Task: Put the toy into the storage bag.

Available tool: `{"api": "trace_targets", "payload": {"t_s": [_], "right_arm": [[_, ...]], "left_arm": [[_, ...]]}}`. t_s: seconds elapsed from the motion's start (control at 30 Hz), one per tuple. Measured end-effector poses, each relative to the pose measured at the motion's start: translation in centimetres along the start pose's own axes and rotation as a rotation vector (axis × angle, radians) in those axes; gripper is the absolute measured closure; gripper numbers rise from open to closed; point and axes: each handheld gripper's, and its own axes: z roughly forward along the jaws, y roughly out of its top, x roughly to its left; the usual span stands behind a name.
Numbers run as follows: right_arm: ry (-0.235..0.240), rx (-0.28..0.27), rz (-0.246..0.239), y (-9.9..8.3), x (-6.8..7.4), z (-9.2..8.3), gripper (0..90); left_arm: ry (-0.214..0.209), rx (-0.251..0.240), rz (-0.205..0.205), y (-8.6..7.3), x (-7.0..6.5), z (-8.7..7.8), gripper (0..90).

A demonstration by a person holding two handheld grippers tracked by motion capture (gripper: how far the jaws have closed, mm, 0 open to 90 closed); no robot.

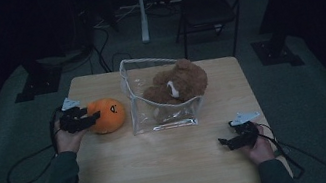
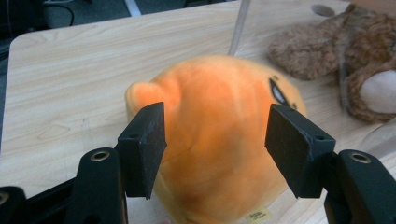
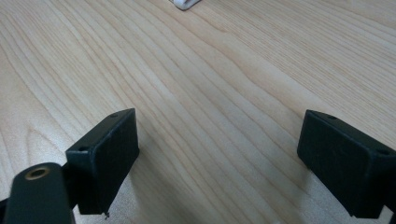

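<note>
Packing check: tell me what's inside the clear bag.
A brown plush bear lies in the clear bag, its top poking above the rim. Glare on the plastic and the bear itself hide anything beneath it.

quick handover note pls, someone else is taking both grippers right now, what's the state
Left gripper: fingers straddle the orange plush; whether the pads press it yet is unclear.
Right gripper: open, nothing between its fingers, low over bare table.
Things: orange plush lies on the table left of the clear bag; brown teddy sits in the bag.
Done: teddy is in the bag.
Left, probably: grip the orange plush and put it in too.
</note>
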Motion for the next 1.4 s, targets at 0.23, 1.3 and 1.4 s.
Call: {"api": "trace_targets", "payload": {"t_s": [0.23, 1.3, 1.4], "right_arm": [[0.000, 0.000, 0.000, 0.0, 0.0, 0.0, 12.0], [0.000, 0.000, 0.000, 0.0, 0.0, 0.0, 12.0], [0.000, 0.000, 0.000, 0.0, 0.0, 0.0, 12.0]], "left_arm": [[0.016, 0.014, -0.027, -0.8, 0.8, 0.3, 40.5], [-0.100, 0.039, -0.091, -0.9, -0.9, 4.1, 16.6], [-0.089, 0.061, -0.071, -0.6, -1.6, 4.6, 10.8]]}}
